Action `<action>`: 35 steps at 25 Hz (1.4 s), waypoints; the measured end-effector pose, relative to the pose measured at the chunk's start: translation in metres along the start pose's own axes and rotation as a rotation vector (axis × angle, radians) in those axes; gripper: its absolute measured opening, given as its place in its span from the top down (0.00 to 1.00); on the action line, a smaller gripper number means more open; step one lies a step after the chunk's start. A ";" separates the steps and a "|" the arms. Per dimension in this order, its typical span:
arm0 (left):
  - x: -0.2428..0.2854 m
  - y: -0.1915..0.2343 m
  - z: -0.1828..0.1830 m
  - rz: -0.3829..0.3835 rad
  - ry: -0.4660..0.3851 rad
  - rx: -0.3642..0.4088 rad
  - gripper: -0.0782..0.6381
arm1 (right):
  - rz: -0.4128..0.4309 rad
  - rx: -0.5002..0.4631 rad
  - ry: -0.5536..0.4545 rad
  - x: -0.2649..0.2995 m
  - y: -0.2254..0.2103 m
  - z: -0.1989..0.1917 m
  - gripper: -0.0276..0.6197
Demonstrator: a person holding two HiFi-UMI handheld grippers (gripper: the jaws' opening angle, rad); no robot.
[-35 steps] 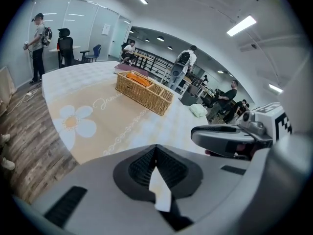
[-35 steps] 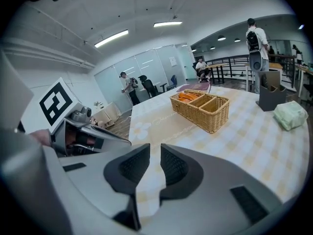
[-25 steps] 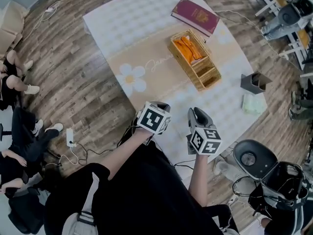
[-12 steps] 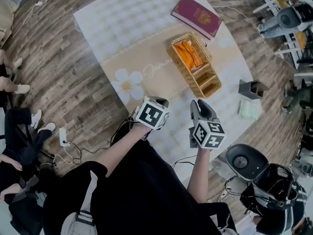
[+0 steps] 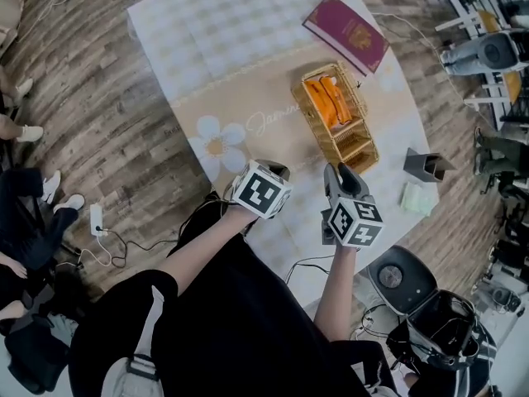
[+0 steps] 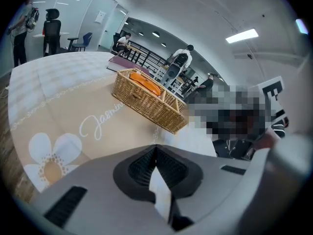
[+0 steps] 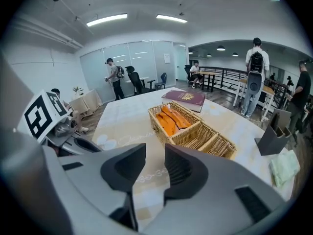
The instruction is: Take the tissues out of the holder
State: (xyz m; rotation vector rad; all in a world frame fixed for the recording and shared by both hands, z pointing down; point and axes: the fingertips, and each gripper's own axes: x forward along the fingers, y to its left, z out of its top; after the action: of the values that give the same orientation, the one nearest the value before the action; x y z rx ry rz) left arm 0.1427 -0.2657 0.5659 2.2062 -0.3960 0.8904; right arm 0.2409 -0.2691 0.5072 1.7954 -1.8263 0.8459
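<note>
Right gripper (image 7: pixel 152 166) — open. Hangs over the near edge of the table (image 5: pixel 215 40), right of the left gripper (image 6: pixel 155 152), angled down and pointing toward the far side. Jaws just opening, now partly apart; nothing between them, only the pale tablecloth (image 7: pixel 146 185) visible through the gap.

Left gripper — closed. Sits just beside the right gripper at the same near edge, likewise tilted down. Ribbed pads (image 6: pixel 139 168) pressed together along one seam.

Tissues (image 5: pixel 416 198) — pale green, folded, lying flat on the cloth at the right side of the table, close to its edge. Located just beside the holder (image 5: pixel 427 165), on its near side and outside it. Well apart from both grippers, off to the right of the right gripper.

Holder: dark grey, upright, open at the top. Not possible to tell whether anything sits inside.

Wicker basket (image 5: pixel 361 155): mid-table, beyond the grippers, long axis running near to far. Divided into compartments, with orange items (image 5: pixel 331 99) in the larger, far one.

Burgundy book (image 5: pixel 347 33): flat on the cloth beyond the basket, near the far edge, apart from the wicker.
</note>
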 end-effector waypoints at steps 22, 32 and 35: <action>0.008 0.040 0.000 -0.021 0.014 -0.094 0.89 | -0.018 -0.144 0.056 0.067 -0.022 0.045 0.69; 0.002 0.043 0.004 -0.060 0.022 -0.131 0.89 | -0.047 -0.213 0.084 0.091 -0.035 0.055 0.63; 0.002 0.041 0.006 -0.072 0.016 -0.132 0.89 | -0.051 -0.233 0.094 0.098 -0.037 0.059 0.61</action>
State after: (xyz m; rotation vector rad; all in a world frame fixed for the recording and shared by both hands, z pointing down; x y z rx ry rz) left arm 0.1261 -0.2988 0.5843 2.0784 -0.3549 0.8198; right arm 0.2779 -0.3796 0.5369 1.6211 -1.7337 0.6569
